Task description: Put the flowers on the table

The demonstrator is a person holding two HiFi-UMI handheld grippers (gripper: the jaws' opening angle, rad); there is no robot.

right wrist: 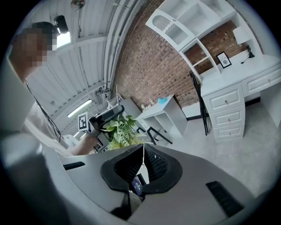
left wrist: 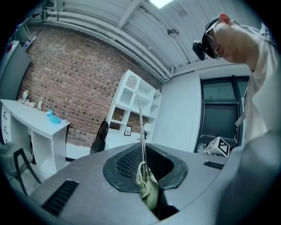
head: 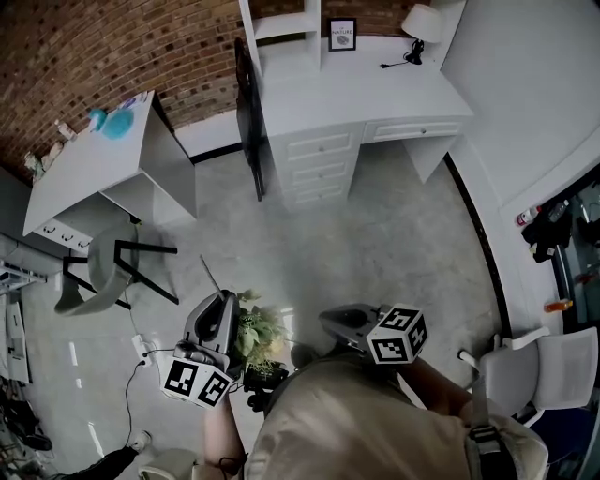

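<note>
The flowers (head: 257,328) are a leafy green bunch, held in the air in front of the person's body. My left gripper (head: 225,302) is shut on one thin stem (left wrist: 141,125), which stands up between the jaws with a pale green leaf (left wrist: 148,189) pinched at their base. From the right gripper view, the bunch (right wrist: 120,130) hangs beside the left gripper (right wrist: 106,116). My right gripper (head: 330,321) is level with the bunch, just to its right; its jaws (right wrist: 143,151) meet and hold nothing.
A white desk with drawers (head: 375,89) stands far ahead, with a picture frame (head: 341,35), a lamp (head: 420,23) and a black chair (head: 247,112). A white side table (head: 89,159) with a blue object (head: 117,123) is at the left. A stool (head: 117,267) and floor cables (head: 141,347) are nearby.
</note>
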